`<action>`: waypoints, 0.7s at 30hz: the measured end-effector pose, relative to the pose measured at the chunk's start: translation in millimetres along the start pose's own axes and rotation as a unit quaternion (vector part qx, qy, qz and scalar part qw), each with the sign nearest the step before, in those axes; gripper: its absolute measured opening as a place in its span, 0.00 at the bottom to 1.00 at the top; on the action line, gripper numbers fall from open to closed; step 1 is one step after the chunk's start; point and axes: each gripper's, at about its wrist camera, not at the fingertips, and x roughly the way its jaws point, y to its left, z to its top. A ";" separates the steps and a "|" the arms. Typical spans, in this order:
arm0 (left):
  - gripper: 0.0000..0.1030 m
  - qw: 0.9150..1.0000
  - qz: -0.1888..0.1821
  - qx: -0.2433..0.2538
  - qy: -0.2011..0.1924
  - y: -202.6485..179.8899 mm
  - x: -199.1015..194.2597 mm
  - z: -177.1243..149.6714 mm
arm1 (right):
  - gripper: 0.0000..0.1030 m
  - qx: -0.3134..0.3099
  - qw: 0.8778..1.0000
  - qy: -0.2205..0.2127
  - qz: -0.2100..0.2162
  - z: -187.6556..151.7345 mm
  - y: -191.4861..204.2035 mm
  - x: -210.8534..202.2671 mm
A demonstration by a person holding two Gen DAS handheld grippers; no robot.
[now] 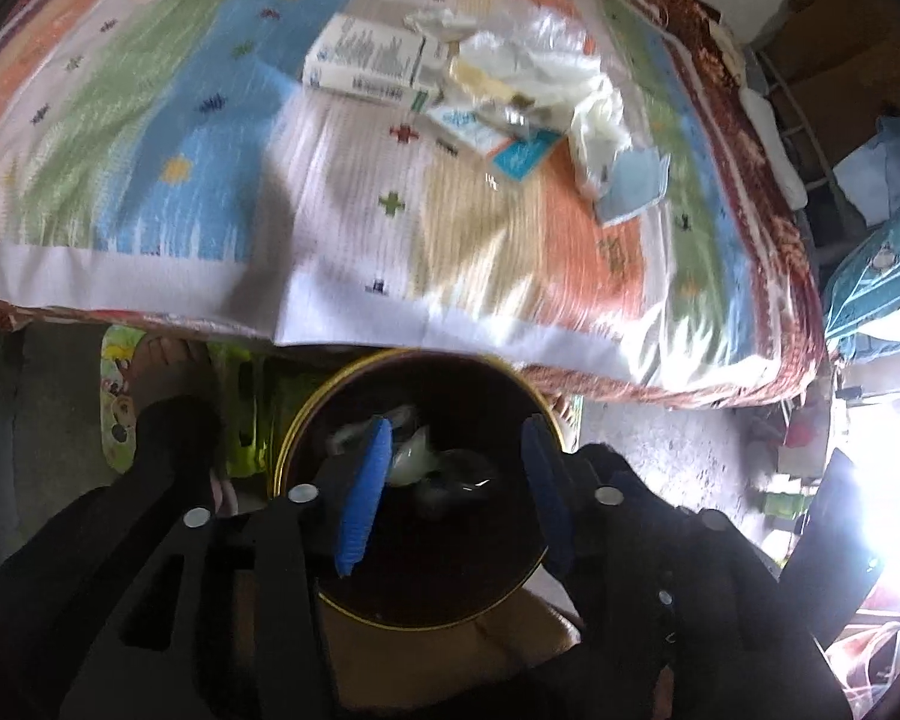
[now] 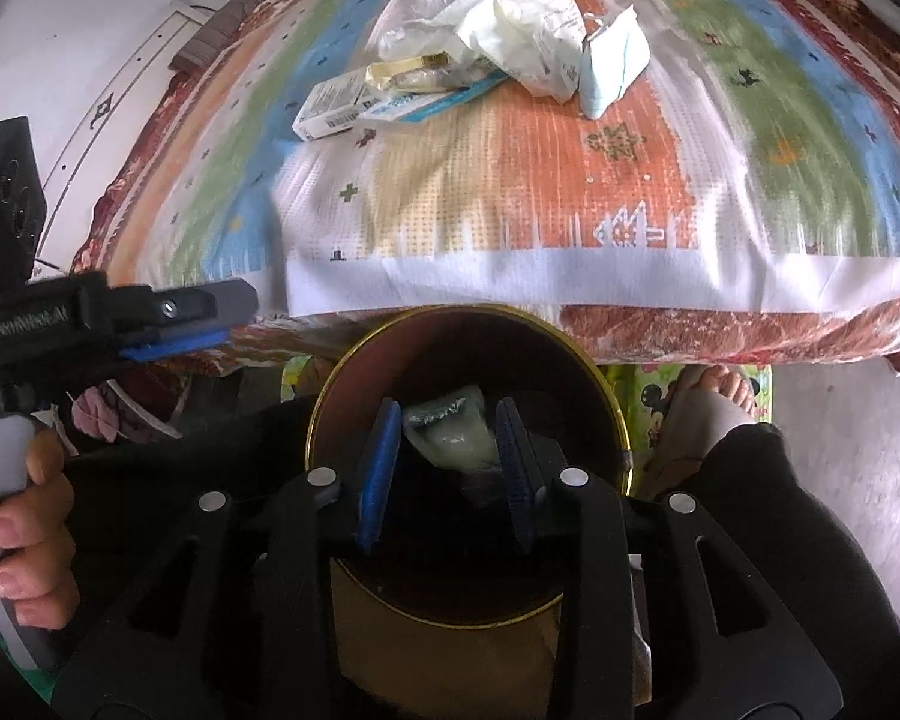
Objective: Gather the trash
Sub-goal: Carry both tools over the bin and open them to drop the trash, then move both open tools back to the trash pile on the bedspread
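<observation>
A round dark bin with a gold rim [image 1: 282, 450] [image 2: 615, 414] stands on the floor against the bed. Crumpled clear wrappers [image 1: 414, 456] lie inside it. My left gripper [image 1: 459, 438] is open and empty above the bin mouth. My right gripper [image 2: 450, 420] hangs over the bin with its jaws apart; a pale plastic wrapper [image 2: 456, 435] sits between the blue pads, contact unclear. On the striped bedspread lies a trash pile: a white carton [image 1: 372, 60] [image 2: 330, 105], crumpled white plastic [image 1: 546, 66] [image 2: 528, 36] and a light blue pack [image 1: 630, 186] [image 2: 612, 66].
The bed's striped cover [image 1: 150, 138] [image 2: 750, 180] fills the upper part of both views. A bare foot [image 2: 714, 396] rests on a cartoon mat right of the bin. The left gripper's body [image 2: 120, 318] shows at the left. Clutter and a bright window [image 1: 870, 480] lie right.
</observation>
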 end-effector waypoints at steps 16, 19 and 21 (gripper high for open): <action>0.74 0.993 -0.002 -0.009 -0.114 5.6 -43.1 25.3 | 0.56 -0.025 0.998 -0.065 -0.009 21.1 7.8 -27.8; 0.84 0.991 -0.010 -0.009 -0.137 6.9 -50.9 31.3 | 0.62 -0.032 0.996 -0.079 -0.012 27.8 9.0 -32.8; 0.87 0.990 -0.015 -0.009 -0.142 7.6 -53.3 36.3 | 0.65 -0.032 0.996 -0.083 -0.010 31.8 9.1 -35.2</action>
